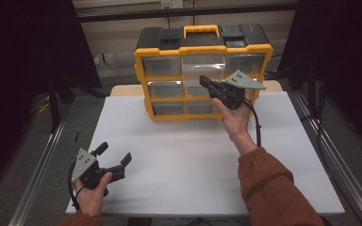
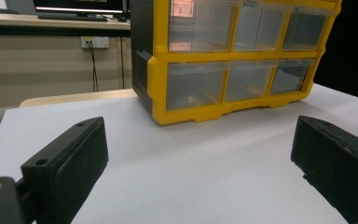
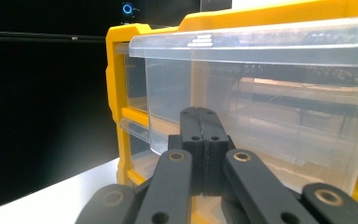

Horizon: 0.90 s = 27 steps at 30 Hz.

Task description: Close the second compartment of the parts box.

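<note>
The left gripper (image 1: 114,161), its black jaws spread wide and empty, is held low at seven o'clock on the matte white counter (image 1: 184,160), seemingly parked in reserve. At twelve o'clock stands the yellow-and-black plastic drawer cabinet (image 1: 202,70). The right gripper (image 1: 206,83), jaws pressed together, is placed against a slid-out clear glossy plastic drawer (image 3: 279,102), probably to push it.

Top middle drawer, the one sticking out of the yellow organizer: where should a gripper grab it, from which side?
Likely the drawer's front lip, the clear ledge along its top edge, approached from the front of the organizer, jaws above and below it. The drawer sits pulled out, so the lip juts clear of the frame. The right gripper is shut just in front.
</note>
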Motion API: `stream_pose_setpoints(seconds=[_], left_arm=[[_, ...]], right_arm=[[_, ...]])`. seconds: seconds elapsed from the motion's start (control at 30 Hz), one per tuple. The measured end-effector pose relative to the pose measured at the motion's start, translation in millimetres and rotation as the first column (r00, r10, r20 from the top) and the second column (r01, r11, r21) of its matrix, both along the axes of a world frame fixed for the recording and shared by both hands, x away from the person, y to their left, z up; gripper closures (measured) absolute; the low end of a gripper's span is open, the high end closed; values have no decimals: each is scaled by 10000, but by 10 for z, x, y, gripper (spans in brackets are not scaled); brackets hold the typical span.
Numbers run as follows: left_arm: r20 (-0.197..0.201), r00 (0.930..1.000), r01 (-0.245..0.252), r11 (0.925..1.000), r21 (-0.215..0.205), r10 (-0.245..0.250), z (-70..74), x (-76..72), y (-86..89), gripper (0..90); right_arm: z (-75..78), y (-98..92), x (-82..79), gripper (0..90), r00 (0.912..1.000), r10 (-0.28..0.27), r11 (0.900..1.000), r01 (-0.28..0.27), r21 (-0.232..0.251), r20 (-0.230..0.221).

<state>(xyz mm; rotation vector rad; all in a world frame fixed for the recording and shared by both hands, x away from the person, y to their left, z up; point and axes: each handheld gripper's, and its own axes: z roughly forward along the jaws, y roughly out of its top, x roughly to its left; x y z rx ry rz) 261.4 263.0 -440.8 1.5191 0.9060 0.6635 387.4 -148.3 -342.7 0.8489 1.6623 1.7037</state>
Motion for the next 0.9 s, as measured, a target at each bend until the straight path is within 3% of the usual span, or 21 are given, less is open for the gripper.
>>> stream_pose_setpoints(seconds=[0.27, 0.37, 0.57, 0.6, 0.7, 0.77, 0.87, 0.9], left_arm=[[22, 10000, 10, 10000, 32, -10, 1, 0, -1, 39], [-1, 10000, 52, 9997, 218, -52, 6, -5, 15, 39], [-12, 10000, 36, 10000, 27, -36, 2, -2, 2, 39], [-11, 9999, 132, 9997, 193, -132, 3, -1, 16, 39], [-3, 9999, 137, 9997, 186, -137, 3, -3, 15, 39], [-1, 10000, 36, 10000, 13, -36, 0, -1, 0, 39], [-13, 9999, 134, 9997, 202, -134, 5, -2, 16, 39], [-9, 10000, 60, 10000, 35, -60, 4, -2, 3, 39]], right_arm=[[15, 6, 25, 900, 10000, -44, 10000, 44, -49, 50], [14, 0, 33, 900, 9998, -166, 9998, 166, -106, 71], [22, -14, 61, 900, 9998, -204, 9997, 204, -159, 30], [25, -11, 67, 900, 9999, -162, 9998, 162, -84, 52], [28, -16, 66, 900, 9998, -194, 9998, 194, -97, 35], [30, -12, 71, 900, 9997, -249, 9996, 250, -104, 78], [25, -7, 87, 900, 9996, -255, 9997, 256, -29, 78], [21, -7, 93, 900, 9996, -283, 9996, 283, -17, 69]])
